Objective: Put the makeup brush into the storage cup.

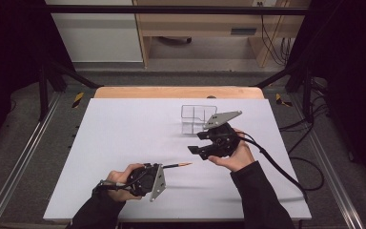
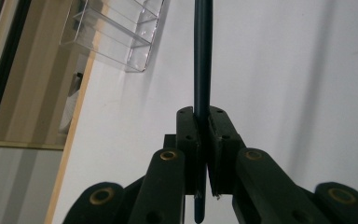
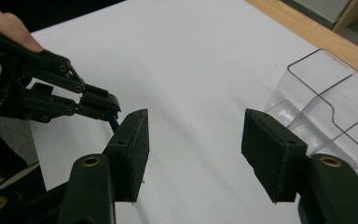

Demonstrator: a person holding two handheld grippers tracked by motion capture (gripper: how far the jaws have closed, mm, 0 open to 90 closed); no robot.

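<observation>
- Dark and slim, the long brush-like stick with a tan tip (image 1: pixel 176 165) is pinched by the left gripper (image 1: pixel 163 168), whose jaws are closed tight on its shaft; the stick hangs roughly level above the white sheet covering the bench (image 1: pixel 124 143), its tip aimed at the right gripper (image 1: pixel 195 150).
- In the left gripper view the shaft (image 2: pixel 202 60) runs straight out between the pads.
- Right gripper stands with jaws wide apart, holding nothing, just beside the clear plastic divided organiser box (image 1: pixel 198 119).
- Judged step: handing the stick across, probably bound for the box.
- To do it well: bring the open jaws squarely around the shaft near its tip, close firmly before the left lets go, and keep the stick level so it does not swing.
</observation>
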